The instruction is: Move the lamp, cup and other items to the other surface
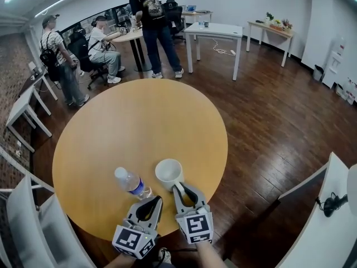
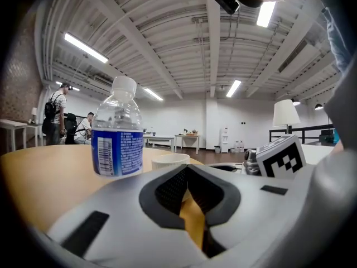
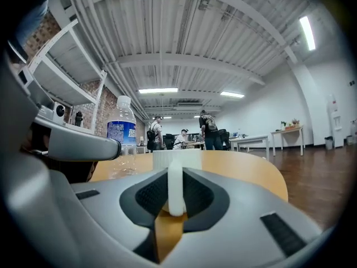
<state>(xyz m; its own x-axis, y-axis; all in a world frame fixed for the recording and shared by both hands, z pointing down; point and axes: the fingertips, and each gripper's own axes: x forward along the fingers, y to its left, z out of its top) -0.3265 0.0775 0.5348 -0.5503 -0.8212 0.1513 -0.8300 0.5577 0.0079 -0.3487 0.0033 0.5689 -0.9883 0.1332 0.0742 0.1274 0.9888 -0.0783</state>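
While my left hand-held gripper (image 1: 154,200) rests closed and empty, my right hand-held gripper (image 1: 179,187) clamps the white cup (image 1: 167,171) by its handle.

Bright, even indoor light throughout, all of it from strip lights (image 2: 85,47) on the ceiling above the round table (image 1: 139,149). No hard shadows, and the tabletop is uniformly lit, with only faint, short shading at the foot of the bottle (image 1: 131,181) and cup (image 1: 169,172). The wooden floor (image 1: 268,121) beyond the table carries a pale sheen. In the left gripper view the light nearest overhead is blown out white.

Strong fisheye in all views, so walls and desks beyond the table bow outward. Dark vignette rings both gripper views. The room past the table is reasonably sharp. In the right gripper view the cup's handle, close to the lens, is soft.
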